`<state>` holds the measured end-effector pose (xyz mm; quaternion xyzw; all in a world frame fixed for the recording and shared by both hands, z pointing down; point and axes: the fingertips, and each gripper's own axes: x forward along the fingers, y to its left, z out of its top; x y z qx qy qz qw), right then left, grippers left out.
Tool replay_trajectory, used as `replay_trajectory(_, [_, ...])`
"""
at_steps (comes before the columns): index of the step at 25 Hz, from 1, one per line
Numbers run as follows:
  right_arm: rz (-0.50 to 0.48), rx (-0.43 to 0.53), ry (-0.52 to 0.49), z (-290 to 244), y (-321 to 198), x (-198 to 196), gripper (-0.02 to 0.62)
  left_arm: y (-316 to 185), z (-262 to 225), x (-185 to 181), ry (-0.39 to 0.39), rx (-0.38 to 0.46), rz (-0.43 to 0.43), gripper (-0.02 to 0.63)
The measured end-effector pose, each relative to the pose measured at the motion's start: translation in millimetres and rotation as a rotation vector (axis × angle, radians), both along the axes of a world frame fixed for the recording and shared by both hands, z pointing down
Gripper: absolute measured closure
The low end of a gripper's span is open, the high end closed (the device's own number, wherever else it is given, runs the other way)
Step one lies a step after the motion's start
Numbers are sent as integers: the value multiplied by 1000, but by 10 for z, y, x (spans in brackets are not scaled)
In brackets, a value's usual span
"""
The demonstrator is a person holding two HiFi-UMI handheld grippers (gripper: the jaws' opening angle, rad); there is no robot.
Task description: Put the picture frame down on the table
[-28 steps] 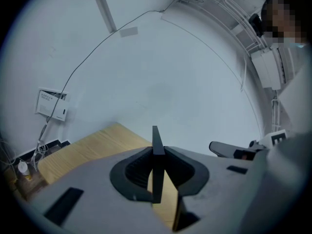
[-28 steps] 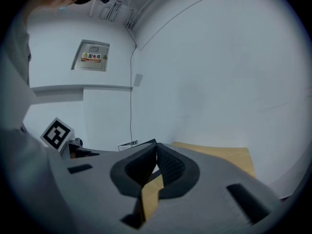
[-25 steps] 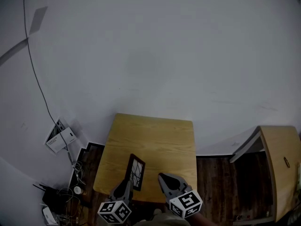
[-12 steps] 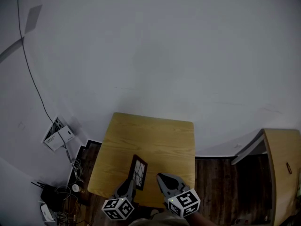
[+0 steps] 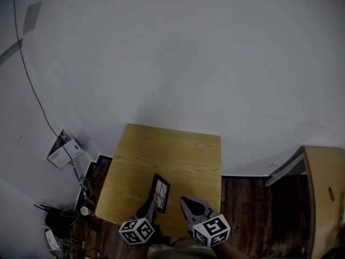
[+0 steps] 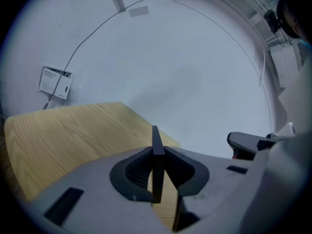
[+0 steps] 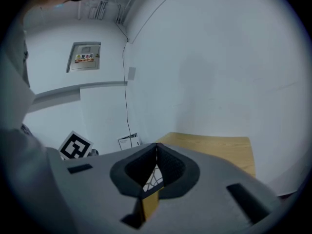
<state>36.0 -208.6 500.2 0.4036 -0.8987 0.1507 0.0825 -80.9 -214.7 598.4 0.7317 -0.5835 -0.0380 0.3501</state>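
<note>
The picture frame is dark with a white lattice pattern and stands upright on edge over the near part of the wooden table. My left gripper is shut on its near edge. In the left gripper view the frame shows as a thin dark strip pinched between the jaws of the left gripper. Whether the frame's bottom touches the table is hidden. My right gripper hovers just right of the frame, shut and holding nothing. In the right gripper view the frame's lattice shows through the gap behind the touching tips of the right gripper.
A white wall rises behind the table. On the dark floor at left lie a white leaflet box and tangled cables with small devices. A wooden cabinet stands at right.
My left gripper has carried the frame slightly forward over the table, still upright. The right gripper has stayed beside it. The head view has shifted a little.
</note>
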Motion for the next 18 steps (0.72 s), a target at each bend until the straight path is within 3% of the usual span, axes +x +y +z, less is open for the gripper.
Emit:
replay_trajectory(10, [-5, -15, -4, 56, -3, 27, 595, -64, 212, 16, -9, -36, -5, 544])
replay_trajectory(18, [-1, -19, -5, 81, -14, 53, 595, -67, 331, 1, -104, -58, 12, 543])
